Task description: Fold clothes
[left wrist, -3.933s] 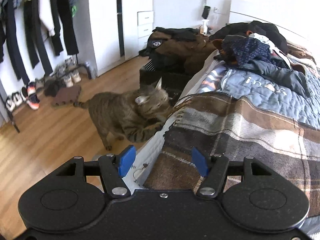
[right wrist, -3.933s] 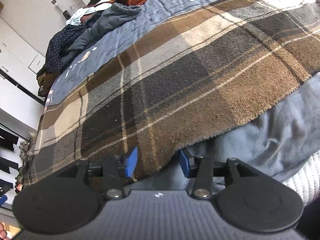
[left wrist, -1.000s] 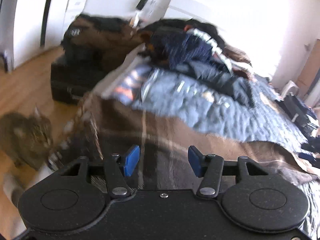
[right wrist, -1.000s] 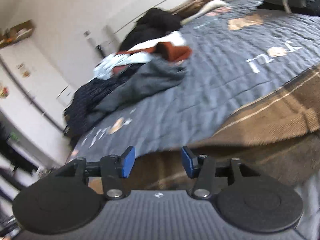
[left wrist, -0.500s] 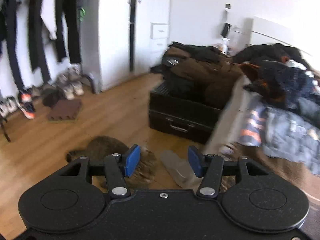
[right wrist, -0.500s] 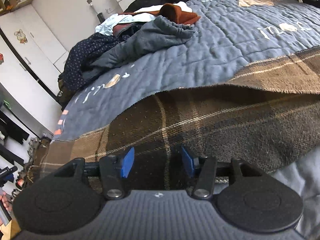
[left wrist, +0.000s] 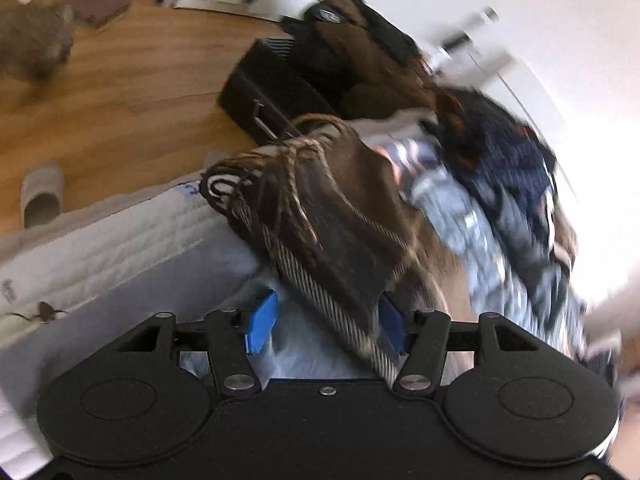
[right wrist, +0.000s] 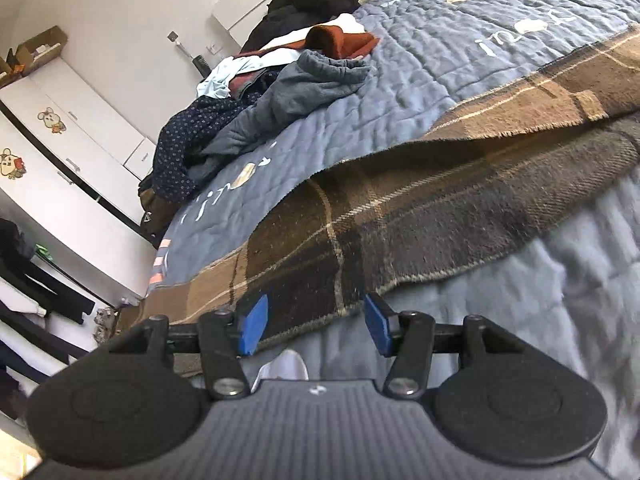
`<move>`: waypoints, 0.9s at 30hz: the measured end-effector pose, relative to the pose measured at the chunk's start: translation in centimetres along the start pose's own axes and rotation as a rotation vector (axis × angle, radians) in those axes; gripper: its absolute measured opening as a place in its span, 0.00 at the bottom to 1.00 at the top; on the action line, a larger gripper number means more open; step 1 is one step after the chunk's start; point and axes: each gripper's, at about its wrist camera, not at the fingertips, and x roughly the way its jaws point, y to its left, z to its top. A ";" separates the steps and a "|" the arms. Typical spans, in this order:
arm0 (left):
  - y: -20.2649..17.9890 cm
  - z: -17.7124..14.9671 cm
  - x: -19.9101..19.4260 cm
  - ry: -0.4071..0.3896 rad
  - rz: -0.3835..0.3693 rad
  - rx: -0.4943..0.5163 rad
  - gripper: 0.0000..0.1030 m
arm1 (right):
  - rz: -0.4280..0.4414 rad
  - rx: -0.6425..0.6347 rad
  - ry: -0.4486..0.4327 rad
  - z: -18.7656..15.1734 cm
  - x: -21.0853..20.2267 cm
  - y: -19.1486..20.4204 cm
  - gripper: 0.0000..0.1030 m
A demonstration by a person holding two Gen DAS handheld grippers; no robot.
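Note:
A brown plaid blanket [right wrist: 400, 216] lies on the bed, folded over itself, its doubled edge running just ahead of my right gripper [right wrist: 315, 324]. That gripper is open and low over the grey sheet, with the blanket's edge between the fingertips. In the blurred left wrist view the blanket's fringed corner [left wrist: 304, 208] is bunched at the bed's edge. Its striped fringe runs down between the fingers of my left gripper [left wrist: 326, 326], against the right pad. The left gripper is open.
A pile of loose clothes [right wrist: 280, 80] sits on the blue quilt [right wrist: 440, 80] farther up the bed. Beside the bed stand a black case [left wrist: 272, 92] heaped with brown coats and a slipper [left wrist: 40, 196]; a cat [left wrist: 32, 48] is on the wooden floor. White wardrobes [right wrist: 60, 140] line the wall.
The left gripper swung from facing the floor back down onto the bed, and the fringed corner now lies between its fingers. The blanket went from flat to folded over. The cat moved away.

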 end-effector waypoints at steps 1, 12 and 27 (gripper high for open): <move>0.1 -0.4 0.3 0.011 -0.012 -0.037 0.53 | -0.004 0.002 -0.001 -0.1 -0.1 -0.1 0.52; -0.9 1.5 1.7 -0.067 0.032 -0.035 0.07 | -0.033 0.060 0.012 -0.4 0.6 -1.7 0.55; -0.1 4.5 -2.4 -0.177 -0.040 -0.036 0.05 | 0.061 0.284 0.053 -0.9 4.7 -3.2 0.69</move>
